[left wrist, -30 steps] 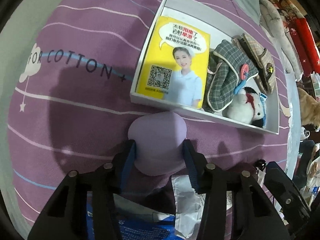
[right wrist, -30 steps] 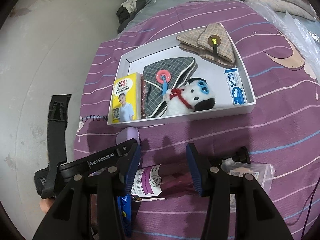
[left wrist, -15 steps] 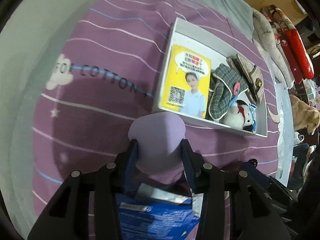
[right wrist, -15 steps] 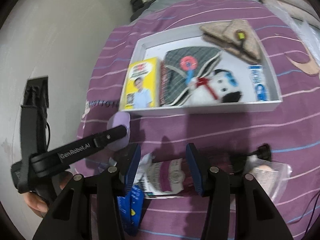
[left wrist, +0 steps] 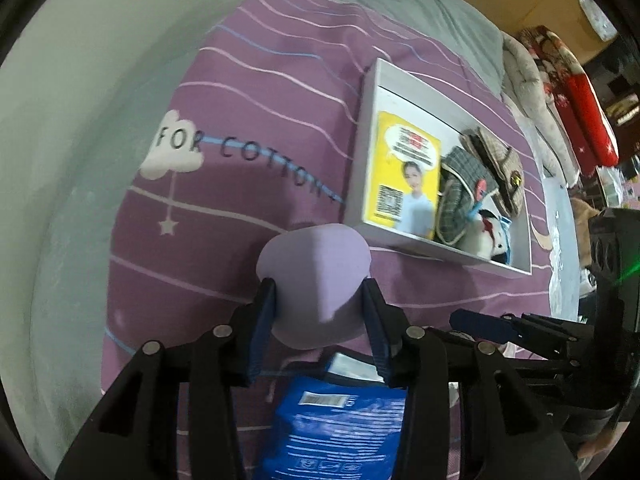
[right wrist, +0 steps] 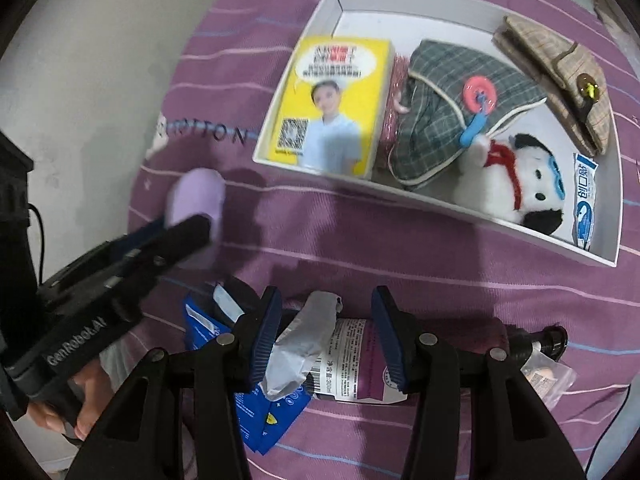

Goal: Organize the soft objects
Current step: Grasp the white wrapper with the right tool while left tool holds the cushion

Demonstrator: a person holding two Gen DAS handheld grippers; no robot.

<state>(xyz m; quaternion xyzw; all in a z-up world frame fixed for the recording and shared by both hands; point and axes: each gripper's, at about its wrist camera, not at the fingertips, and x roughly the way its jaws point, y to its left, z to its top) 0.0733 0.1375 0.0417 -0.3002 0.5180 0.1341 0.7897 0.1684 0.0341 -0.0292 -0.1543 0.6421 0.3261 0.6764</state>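
My left gripper (left wrist: 320, 300) is shut on a soft lilac sponge (left wrist: 314, 276) and holds it above the purple bedsheet, short of the white box (left wrist: 368, 120). The sponge also shows in the right wrist view (right wrist: 196, 200), left of the box (right wrist: 440, 204). The box holds a yellow pack (right wrist: 332, 104), a grey plaid pouch (right wrist: 448, 104), a beige plaid pouch (right wrist: 560, 76), a white plush toy (right wrist: 528, 188) and a small sachet (right wrist: 584, 196). My right gripper (right wrist: 326, 312) is open above a grey-and-maroon packet (right wrist: 356, 356) lying on the sheet.
Blue packets (left wrist: 332, 424) lie on the sheet under my left gripper, also seen in the right wrist view (right wrist: 256, 408). A small clear bag (right wrist: 548, 376) lies at the right. A pale wall (left wrist: 80, 120) borders the bed on the left. Folded bedding (left wrist: 568, 92) lies behind the box.
My left gripper has lifted the lilac sponge up off the sheet, and the box now looks farther away. My right gripper has moved closer to the box, above the packets.
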